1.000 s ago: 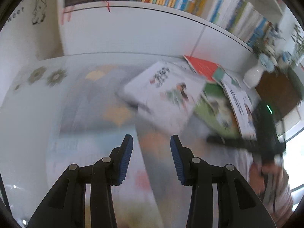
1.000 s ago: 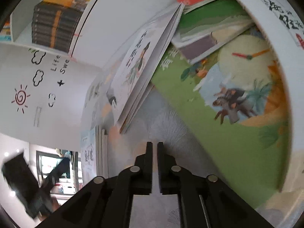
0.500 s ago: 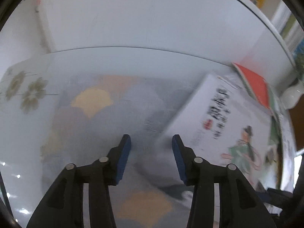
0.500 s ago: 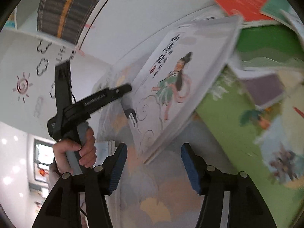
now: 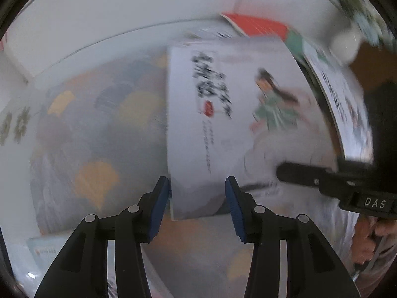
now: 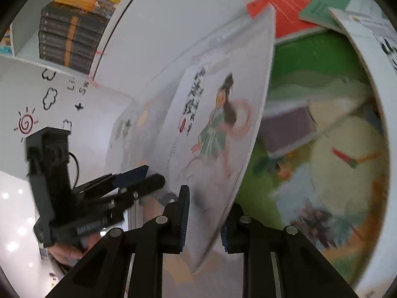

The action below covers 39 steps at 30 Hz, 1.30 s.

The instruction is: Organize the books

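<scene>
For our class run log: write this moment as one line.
stage: lifting book | right gripper: around white picture book edge | left gripper: open, at its corner | pile: green book below

I log my left gripper (image 5: 197, 201) with jaws apart around the white picture book (image 5: 223, 124), red book (image 5: 258, 26) behind, patterned mat (image 5: 99, 124) beneath.

Left wrist view looks forward and down, close over the patterned mat (image 5: 99, 129), toward the far white cabinet (image 5: 139, 7). Right wrist view looks leftward, rolled. Both share the white picture book (image 5: 223, 129) (image 6: 218, 134) at close range.
</scene>
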Each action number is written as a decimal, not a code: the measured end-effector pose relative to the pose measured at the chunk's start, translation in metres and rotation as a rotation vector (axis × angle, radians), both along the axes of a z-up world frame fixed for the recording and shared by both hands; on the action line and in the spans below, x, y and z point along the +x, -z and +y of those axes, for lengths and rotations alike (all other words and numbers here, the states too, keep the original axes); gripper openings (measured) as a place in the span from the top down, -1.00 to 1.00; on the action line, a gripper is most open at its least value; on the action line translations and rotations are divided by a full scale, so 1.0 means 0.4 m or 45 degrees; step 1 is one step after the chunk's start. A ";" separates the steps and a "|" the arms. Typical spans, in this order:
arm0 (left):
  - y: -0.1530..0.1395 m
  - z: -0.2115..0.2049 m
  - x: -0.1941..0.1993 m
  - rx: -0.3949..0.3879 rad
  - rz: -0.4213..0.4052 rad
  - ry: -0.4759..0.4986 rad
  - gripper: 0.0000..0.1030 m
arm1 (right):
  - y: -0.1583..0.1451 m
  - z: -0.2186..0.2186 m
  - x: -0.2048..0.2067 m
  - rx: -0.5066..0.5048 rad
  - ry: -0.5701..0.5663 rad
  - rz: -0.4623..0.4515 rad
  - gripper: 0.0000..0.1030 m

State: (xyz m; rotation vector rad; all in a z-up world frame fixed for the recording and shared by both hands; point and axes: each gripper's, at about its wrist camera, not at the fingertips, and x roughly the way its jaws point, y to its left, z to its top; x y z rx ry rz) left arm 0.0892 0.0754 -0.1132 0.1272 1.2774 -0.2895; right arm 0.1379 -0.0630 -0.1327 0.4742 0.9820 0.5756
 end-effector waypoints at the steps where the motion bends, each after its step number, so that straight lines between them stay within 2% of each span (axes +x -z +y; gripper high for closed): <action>1: 0.002 -0.015 -0.019 0.005 0.003 0.009 0.18 | -0.004 0.001 -0.010 -0.032 -0.002 -0.019 0.58; 5: 0.012 -0.040 -0.087 -0.047 0.014 0.024 0.18 | 0.021 -0.008 -0.071 -0.045 -0.052 0.003 0.77; 8: 0.020 -0.030 -0.128 -0.111 0.017 0.009 0.18 | 0.027 -0.032 -0.115 -0.080 -0.031 -0.052 0.79; 11: 0.019 -0.034 -0.162 -0.075 -0.019 0.017 0.18 | 0.042 -0.060 -0.132 0.012 0.014 -0.038 0.75; 14: 0.022 -0.041 -0.180 -0.065 -0.029 0.004 0.18 | 0.059 -0.079 -0.131 0.140 0.119 0.003 0.75; 20: 0.014 -0.010 -0.228 -0.101 -0.041 -0.016 0.18 | 0.056 -0.071 -0.144 0.211 0.273 -0.037 0.57; 23: 0.019 0.023 -0.250 -0.129 -0.033 -0.057 0.18 | 0.053 -0.039 -0.138 0.199 0.288 -0.088 0.57; 25: 0.015 0.041 -0.264 -0.139 -0.038 -0.082 0.18 | 0.055 -0.029 -0.145 0.179 0.313 -0.131 0.86; 28: -0.001 0.058 -0.296 -0.102 -0.082 -0.101 0.18 | 0.034 -0.009 -0.187 0.068 0.354 -0.259 0.87; 31: -0.023 0.068 -0.328 -0.106 -0.122 -0.095 0.18 | -0.003 0.019 -0.227 -0.099 0.331 -0.414 0.87; 33: -0.034 0.080 -0.343 -0.123 -0.141 -0.106 0.18 | -0.028 0.033 -0.257 -0.120 0.303 -0.477 0.88; 37: -0.041 0.105 -0.359 -0.126 -0.160 -0.134 0.18 | -0.047 0.030 -0.314 -0.118 0.246 -0.502 0.91; 39: -0.035 0.107 -0.361 -0.138 -0.153 -0.141 0.18 | -0.032 0.010 -0.345 -0.073 0.225 -0.461 0.93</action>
